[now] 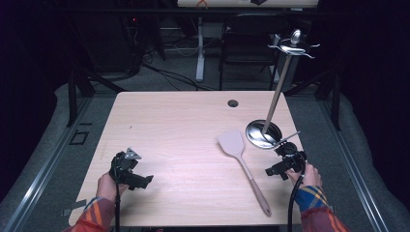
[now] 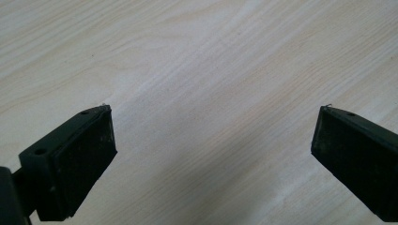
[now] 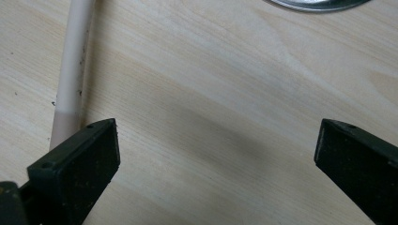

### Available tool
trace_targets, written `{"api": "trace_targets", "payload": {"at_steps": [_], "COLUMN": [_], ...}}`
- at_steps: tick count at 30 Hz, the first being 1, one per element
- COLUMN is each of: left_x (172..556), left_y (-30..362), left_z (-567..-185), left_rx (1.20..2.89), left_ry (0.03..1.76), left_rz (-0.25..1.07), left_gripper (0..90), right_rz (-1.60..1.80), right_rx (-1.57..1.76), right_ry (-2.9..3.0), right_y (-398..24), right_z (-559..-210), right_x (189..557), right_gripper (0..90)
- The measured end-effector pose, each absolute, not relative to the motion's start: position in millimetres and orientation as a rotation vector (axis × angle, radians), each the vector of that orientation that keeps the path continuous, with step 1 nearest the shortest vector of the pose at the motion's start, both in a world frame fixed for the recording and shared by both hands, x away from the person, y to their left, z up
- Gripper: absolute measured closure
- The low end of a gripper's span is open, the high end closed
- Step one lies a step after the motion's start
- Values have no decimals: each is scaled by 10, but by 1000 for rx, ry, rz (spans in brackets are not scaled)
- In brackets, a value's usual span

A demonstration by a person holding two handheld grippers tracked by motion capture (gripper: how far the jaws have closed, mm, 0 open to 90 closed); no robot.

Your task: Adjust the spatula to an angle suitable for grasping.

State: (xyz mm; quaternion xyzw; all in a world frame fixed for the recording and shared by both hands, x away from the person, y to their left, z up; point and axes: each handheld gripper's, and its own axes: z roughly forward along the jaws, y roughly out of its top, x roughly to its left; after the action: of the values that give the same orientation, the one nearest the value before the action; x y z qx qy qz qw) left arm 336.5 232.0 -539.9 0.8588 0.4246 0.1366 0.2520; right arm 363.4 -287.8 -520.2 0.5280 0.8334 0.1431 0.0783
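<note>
A beige spatula (image 1: 241,164) lies flat on the wooden table (image 1: 183,135), blade toward the far side, handle toward the near right. Its handle (image 3: 70,75) runs along the left of the right gripper view, just beyond the left jaw. My right gripper (image 1: 276,171) sits to the right of the handle, open, with only bare wood between its jaws (image 3: 218,154). A utensil stand with a round steel base (image 1: 263,134) and a tall pole topped by hooks (image 1: 292,47) rises just beyond it. My left gripper (image 1: 140,181) rests at the near left, open over bare table (image 2: 213,140).
A small cable hole (image 1: 233,103) sits in the table's far edge. A dark chair (image 1: 249,41) and desk legs stand beyond the table. The steel base's rim (image 3: 319,4) shows at the top of the right gripper view.
</note>
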Motion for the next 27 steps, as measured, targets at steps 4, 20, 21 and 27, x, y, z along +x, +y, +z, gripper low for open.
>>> {"api": "trace_targets", "payload": {"at_steps": [4,20,21,27], "left_x": [3368,3370,3372,3369], "left_y": [2310,2309,2307,2313], "left_z": [-5399,-5397,-5399,-5394], "left_rx": [2337,2338,2341,2337], "left_ry": [1151,1149,1151,1150], "left_rz": [370,368,366,370], "left_gripper": [0,0,0,0], "right_rz": [442,466,473,501], "right_rx": [1589,1591,1593,1585], "right_ry": [2490,2497,2492,2502], "right_y": [-2882,-2848,-2845,-2807], "right_z": [-5203,-5181,-5175,-5166], "right_x": [3627,3613,3605,3598], "right_gripper": [4,16,24,26]}}
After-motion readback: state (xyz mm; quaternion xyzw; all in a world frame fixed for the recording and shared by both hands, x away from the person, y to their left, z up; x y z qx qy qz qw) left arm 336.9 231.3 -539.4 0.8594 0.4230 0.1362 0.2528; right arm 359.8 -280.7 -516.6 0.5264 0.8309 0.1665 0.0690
